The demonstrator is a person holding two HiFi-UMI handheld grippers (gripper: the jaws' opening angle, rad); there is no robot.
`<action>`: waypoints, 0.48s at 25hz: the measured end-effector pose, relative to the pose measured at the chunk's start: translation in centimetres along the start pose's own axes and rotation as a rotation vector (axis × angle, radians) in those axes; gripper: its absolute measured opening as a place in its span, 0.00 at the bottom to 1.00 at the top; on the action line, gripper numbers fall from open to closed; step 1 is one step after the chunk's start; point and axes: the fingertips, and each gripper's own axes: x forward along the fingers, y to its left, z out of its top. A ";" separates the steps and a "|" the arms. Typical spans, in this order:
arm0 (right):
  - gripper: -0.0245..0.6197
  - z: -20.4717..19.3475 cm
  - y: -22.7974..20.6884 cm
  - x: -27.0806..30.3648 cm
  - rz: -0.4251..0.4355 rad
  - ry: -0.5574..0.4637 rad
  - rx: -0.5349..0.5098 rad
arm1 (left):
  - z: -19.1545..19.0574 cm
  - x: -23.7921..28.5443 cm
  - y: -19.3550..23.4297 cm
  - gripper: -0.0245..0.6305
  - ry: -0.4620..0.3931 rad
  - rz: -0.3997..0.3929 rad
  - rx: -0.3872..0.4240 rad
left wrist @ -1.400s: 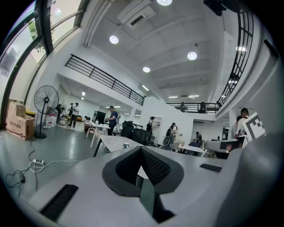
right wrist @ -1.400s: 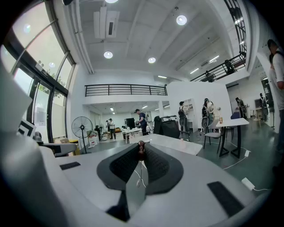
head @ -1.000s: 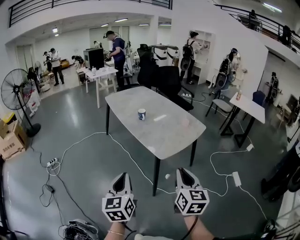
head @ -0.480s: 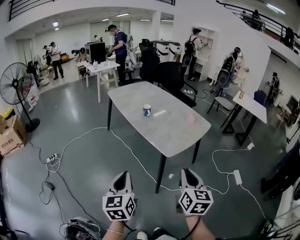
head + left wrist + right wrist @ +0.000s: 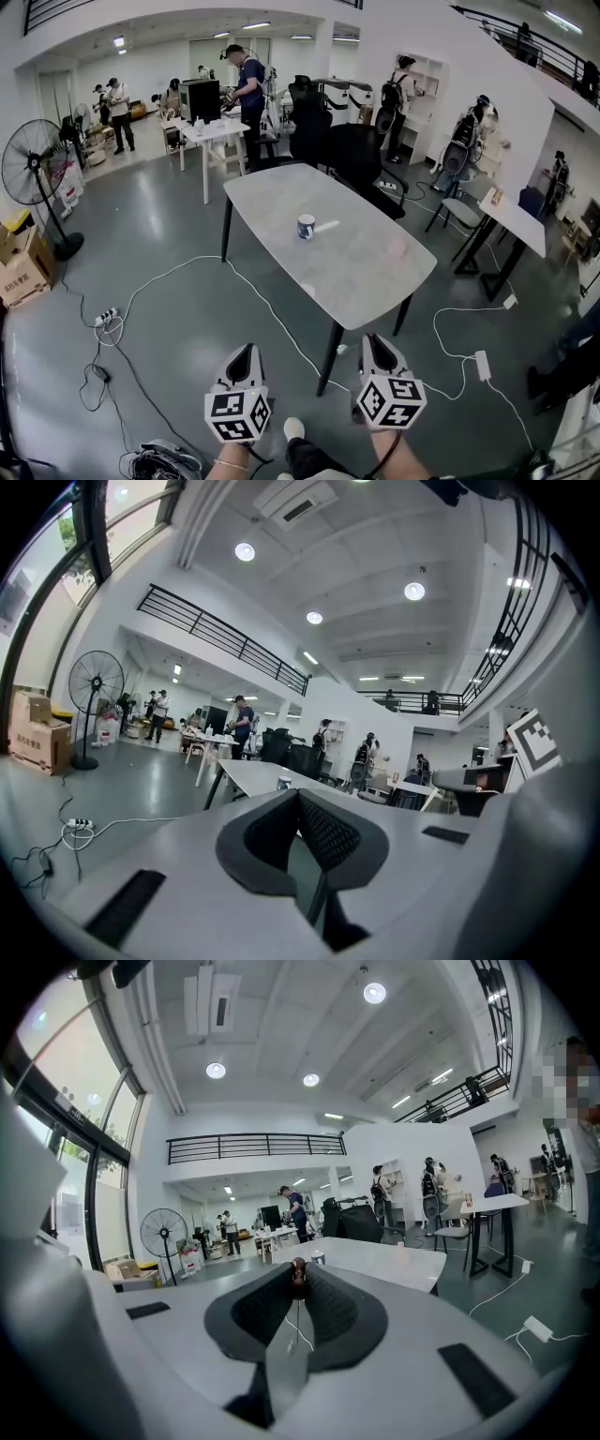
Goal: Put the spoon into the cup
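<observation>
Found left gripper (image 5: 298,795) pinched together on nothing. Found right gripper (image 5: 372,347) clamped narrow on a small dark-red tip, judged to be the spoon (image 5: 298,1277) seen end-on. Noted loose cables (image 5: 279,321) across the floor ahead, then the table (image 5: 375,281) with the cup (image 5: 306,226) on it, well apart from both tools. Risks from here: tripping on a cable; losing or twisting a spoon gripped only at the pad tips; tipping a light cup on entry. Unable to see the spoon's bowl or length. Unable to confirm the cup's contents – or to tell the pale streak (image 5: 326,225) beside it from glare
</observation>
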 end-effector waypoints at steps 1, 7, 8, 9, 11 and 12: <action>0.13 0.1 0.0 0.9 0.003 -0.003 0.002 | 0.2 0.7 0.4 0.07 -0.003 0.003 0.001; 0.13 1.1 -0.7 6.6 0.018 0.005 0.013 | 1.7 6.1 1.7 0.07 -0.004 0.017 0.005; 0.13 1.3 -0.8 7.6 0.020 0.008 0.015 | 1.8 7.0 1.8 0.07 0.002 0.017 0.005; 0.13 1.5 -0.9 8.5 0.022 0.009 0.016 | 1.9 8.0 1.9 0.07 0.007 0.017 0.006; 0.13 2.0 -1.3 10.2 0.025 0.009 0.019 | 2.2 9.8 2.0 0.07 0.013 0.016 0.008; 0.13 2.2 -1.6 11.0 0.025 0.008 0.022 | 2.4 10.7 2.0 0.07 0.015 0.015 0.008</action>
